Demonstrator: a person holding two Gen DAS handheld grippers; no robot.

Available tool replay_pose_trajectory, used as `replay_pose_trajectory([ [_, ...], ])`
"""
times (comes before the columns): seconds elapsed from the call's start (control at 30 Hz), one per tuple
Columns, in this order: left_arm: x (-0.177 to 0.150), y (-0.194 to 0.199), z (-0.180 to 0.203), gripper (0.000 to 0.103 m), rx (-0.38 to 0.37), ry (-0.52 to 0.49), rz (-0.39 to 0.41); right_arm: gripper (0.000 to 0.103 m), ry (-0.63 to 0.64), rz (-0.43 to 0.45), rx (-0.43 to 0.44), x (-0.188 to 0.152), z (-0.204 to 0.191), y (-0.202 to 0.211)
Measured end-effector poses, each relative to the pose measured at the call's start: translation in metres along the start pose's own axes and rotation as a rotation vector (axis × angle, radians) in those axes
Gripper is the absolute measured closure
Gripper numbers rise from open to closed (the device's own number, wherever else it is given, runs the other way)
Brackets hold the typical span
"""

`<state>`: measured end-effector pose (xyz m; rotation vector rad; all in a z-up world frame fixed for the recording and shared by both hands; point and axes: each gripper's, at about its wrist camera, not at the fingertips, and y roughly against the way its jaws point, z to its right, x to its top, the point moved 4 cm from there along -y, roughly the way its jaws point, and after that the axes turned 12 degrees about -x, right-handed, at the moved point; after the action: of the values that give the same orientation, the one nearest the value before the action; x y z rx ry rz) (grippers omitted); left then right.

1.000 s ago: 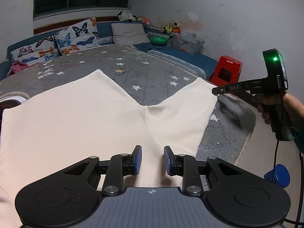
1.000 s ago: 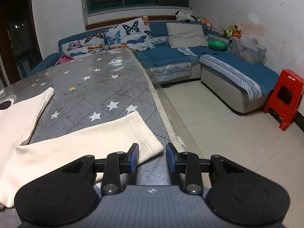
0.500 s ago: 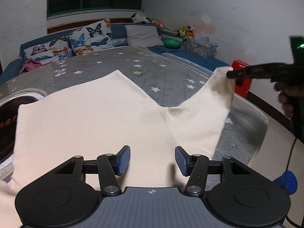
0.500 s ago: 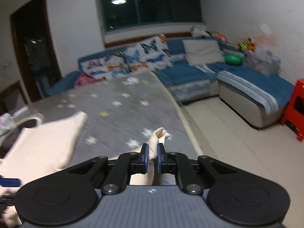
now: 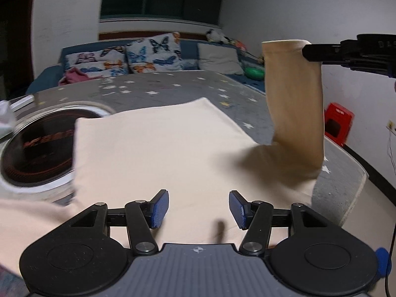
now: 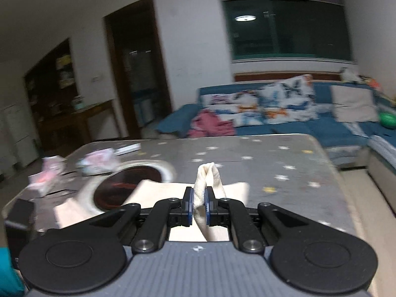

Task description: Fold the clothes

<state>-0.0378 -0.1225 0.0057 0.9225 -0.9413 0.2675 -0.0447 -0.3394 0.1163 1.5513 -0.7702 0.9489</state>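
Cream trousers (image 5: 158,148) lie spread on the grey star-patterned table (image 5: 173,86). Their right leg (image 5: 294,104) is lifted upright, its hem pinched in my right gripper (image 5: 305,52), which enters the left wrist view from the upper right. From the right wrist view, that gripper (image 6: 198,206) is shut on a bunched fold of the cream hem (image 6: 208,178), high above the table. My left gripper (image 5: 198,209) hovers open low over the trousers near their waist, with nothing between its blue pads.
A round dark inset with a white rim (image 5: 37,146) sits in the table at the left, partly under the trousers. Crumpled pink and white items (image 6: 96,160) lie at the table's far left. A blue sofa (image 6: 284,126) with cushions runs behind; a red stool (image 5: 337,121) stands right.
My right gripper closed on the right leg's hem and raised it up and to the left. My left gripper opened wider and moved forward over the trousers.
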Motion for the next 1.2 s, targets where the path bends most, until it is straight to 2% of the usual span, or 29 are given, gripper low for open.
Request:
replay_pose_trajectory([
  [0.23, -0.012, 0.028, -0.024, 0.045, 0.054, 0.059, 0.038, 0.095, 0.069, -0.029, 0.167, -0.002, -0.079, -0.019],
  [0.37, -0.021, 0.041, -0.036, 0.045, 0.082, 0.095, 0.051, 0.095, 0.106, -0.066, 0.232, -0.013, -0.112, -0.028],
  [0.6, -0.034, 0.06, -0.051, 0.045, 0.12, 0.134, 0.065, 0.094, 0.152, -0.149, 0.288, -0.039, -0.139, -0.04],
  [0.7, -0.036, 0.066, -0.056, 0.045, 0.135, 0.148, 0.072, 0.087, 0.179, -0.177, 0.323, -0.046, -0.145, -0.041],
  [1.03, -0.027, 0.083, -0.062, 0.047, 0.155, 0.153, 0.117, 0.083, 0.242, -0.142, 0.192, -0.029, -0.1, -0.03],
  [1.2, -0.019, 0.076, -0.048, 0.048, 0.104, 0.119, 0.128, 0.083, 0.274, -0.211, 0.037, -0.046, -0.052, -0.034],
])
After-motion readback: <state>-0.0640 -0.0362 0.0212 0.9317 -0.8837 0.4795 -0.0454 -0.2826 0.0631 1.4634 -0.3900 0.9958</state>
